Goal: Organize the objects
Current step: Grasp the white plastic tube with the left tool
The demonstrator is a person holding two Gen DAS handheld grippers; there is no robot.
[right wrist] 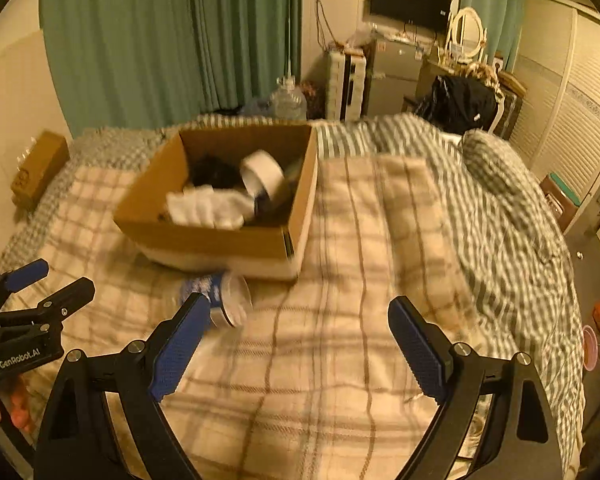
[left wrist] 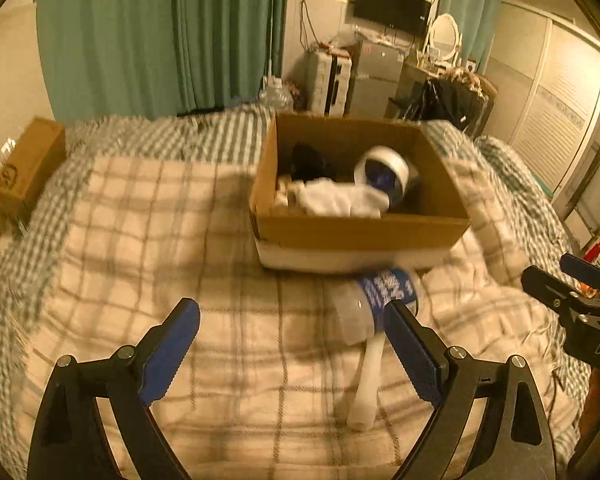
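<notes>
An open cardboard box [left wrist: 360, 232] sits on the bed and holds a white cloth [left wrist: 340, 200], a white round object [left wrist: 384, 170] and something black [left wrist: 308, 160]. The box also shows in the right wrist view [right wrist: 204, 240]. A clear bottle with a blue label [left wrist: 380, 296] lies on the blanket in front of the box, beside a white tube-like object [left wrist: 368, 380]. The bottle shows in the right wrist view [right wrist: 224, 296]. My left gripper [left wrist: 292, 312] is open and empty, just left of the bottle. My right gripper [right wrist: 300, 308] is open and empty over the blanket, right of the bottle.
A checked blanket [left wrist: 180, 280] covers the bed. A small brown box [left wrist: 28, 164] stands at the bed's left edge. A grey pillow [right wrist: 496, 164] lies at the right. Green curtains, a fridge [right wrist: 392, 76] and a cluttered dresser stand behind the bed.
</notes>
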